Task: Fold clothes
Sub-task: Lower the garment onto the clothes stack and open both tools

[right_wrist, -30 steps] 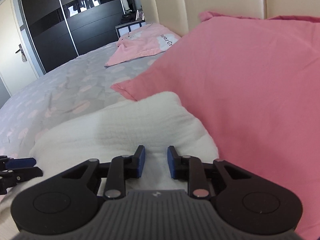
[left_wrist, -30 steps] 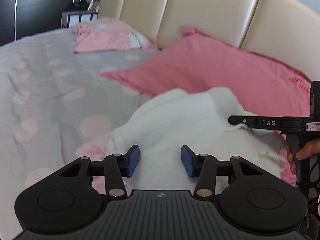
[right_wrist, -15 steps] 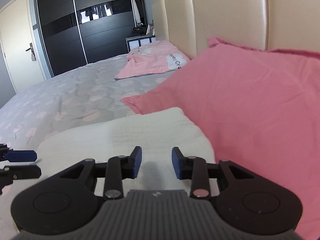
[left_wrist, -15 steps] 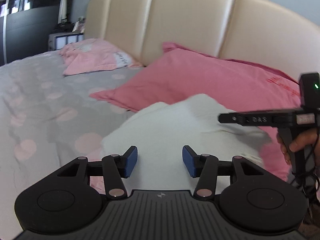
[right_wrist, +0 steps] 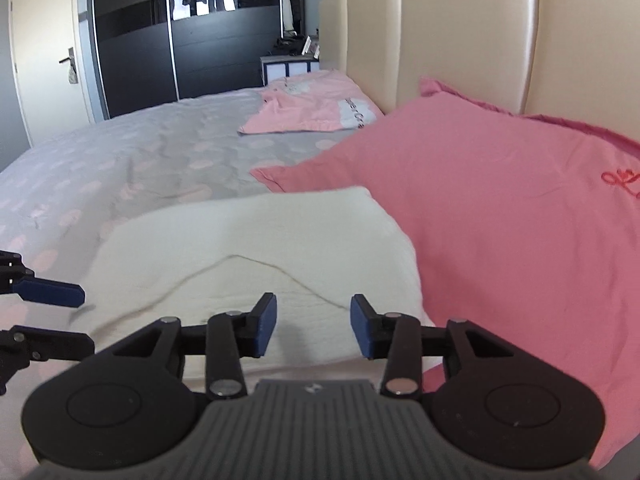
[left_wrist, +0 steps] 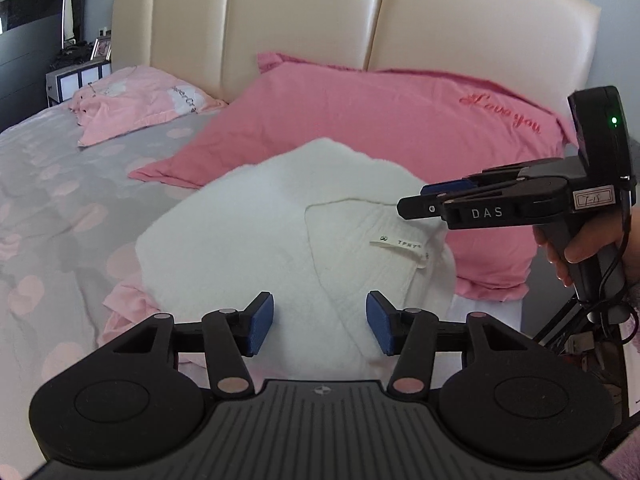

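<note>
A folded white garment (left_wrist: 256, 232) with a small label lies on the bed, its far edge against a pink pillow (left_wrist: 400, 120). My left gripper (left_wrist: 320, 320) hovers just above the garment's near edge; its jaws are opening and nothing is between the blue pads. In the right wrist view the same white garment (right_wrist: 248, 240) lies ahead of my right gripper (right_wrist: 314, 326), whose jaws are also opening with nothing between them. The right gripper (left_wrist: 414, 199) shows at the right of the left wrist view, held by a hand (left_wrist: 580, 244). The left gripper (right_wrist: 82, 318) pokes in at the left edge.
The grey duvet with pink dots (right_wrist: 140, 160) stretches away to the left. A pale pink folded garment (right_wrist: 312, 108) lies on it by the cream headboard (right_wrist: 460, 40). A nightstand (right_wrist: 288, 68), a dark wardrobe (right_wrist: 180, 40) and a door (right_wrist: 48, 52) stand beyond. Pink cloth (left_wrist: 120, 308) peeks from under the white garment.
Both grippers have drawn back and risen from the white garment, and both pairs of jaws have widened. The garment lies folded where it was.
</note>
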A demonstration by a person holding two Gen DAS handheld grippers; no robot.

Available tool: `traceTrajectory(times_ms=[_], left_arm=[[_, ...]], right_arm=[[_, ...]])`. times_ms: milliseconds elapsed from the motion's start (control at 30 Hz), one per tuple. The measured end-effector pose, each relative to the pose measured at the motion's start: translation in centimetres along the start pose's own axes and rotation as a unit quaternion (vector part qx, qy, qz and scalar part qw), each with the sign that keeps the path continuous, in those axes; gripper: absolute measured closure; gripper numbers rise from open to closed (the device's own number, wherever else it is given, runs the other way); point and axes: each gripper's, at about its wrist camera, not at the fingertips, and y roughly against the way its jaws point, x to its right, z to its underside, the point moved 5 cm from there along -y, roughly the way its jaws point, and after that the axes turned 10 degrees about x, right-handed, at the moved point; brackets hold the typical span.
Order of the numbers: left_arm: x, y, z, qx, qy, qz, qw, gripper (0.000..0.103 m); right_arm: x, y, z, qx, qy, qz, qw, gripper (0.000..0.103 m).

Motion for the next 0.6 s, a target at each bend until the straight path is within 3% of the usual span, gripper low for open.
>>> traceTrajectory(times_ms=[300, 600], left_arm=[[-2.0, 9.9, -0.1, 0.043, 0.0, -0.035, 0.9985, 0.045], [-4.6, 21.6, 1.0, 0.092, -0.001, -0.099, 0.9908, 0.042]], right_arm=[[-6.0, 5.4, -3.4, 0.025, -0.007, -0.054, 0.998, 0.047], [-14.9, 10.5, -4.6, 0.029, 0.016, -0.133, 0.991, 0.038]])
